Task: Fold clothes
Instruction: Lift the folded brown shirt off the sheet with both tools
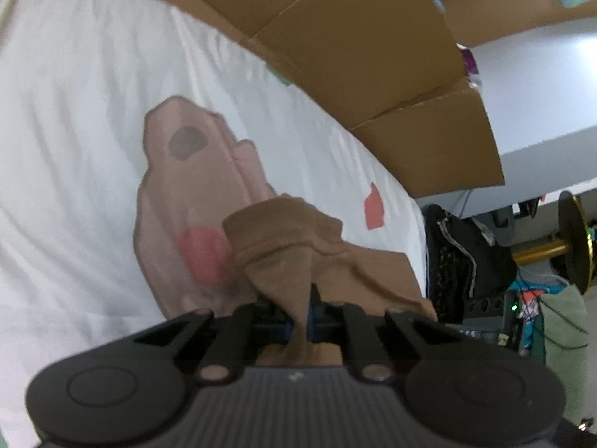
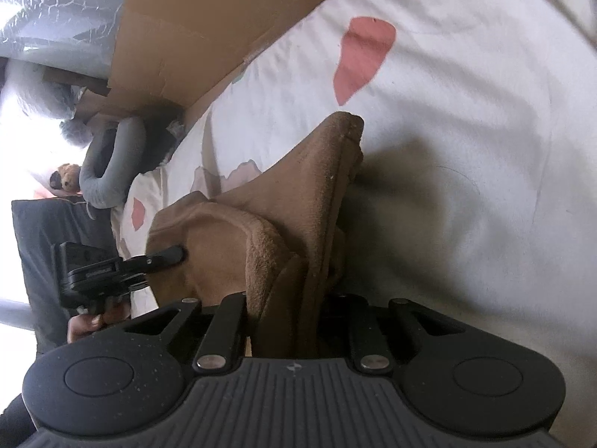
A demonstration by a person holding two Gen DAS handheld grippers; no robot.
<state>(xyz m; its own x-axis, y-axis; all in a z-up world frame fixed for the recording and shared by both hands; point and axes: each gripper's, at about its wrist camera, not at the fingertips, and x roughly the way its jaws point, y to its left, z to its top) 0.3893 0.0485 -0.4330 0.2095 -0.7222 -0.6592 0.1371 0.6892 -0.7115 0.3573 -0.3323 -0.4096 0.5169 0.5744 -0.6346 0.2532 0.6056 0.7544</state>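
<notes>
My left tool (image 1: 304, 310) is closed on a bunched fold of the brown garment (image 1: 298, 246), the cloth pinched between its fingers and rising in a crumpled peak just ahead of them. My right tool (image 2: 287, 321) is clamped on another part of the same brown garment (image 2: 298, 194), a thick fleecy fold running straight up between its fingers. The garment hangs between the two tools just over the bed sheet (image 2: 466, 130), white with pink and salmon patches. From the right wrist I see my left tool (image 2: 164, 255) off to the side, biting the garment's far edge, with my hand (image 2: 89, 323) behind it. Cardboard (image 1: 354, 37) stands along the bed's far edge.
</notes>
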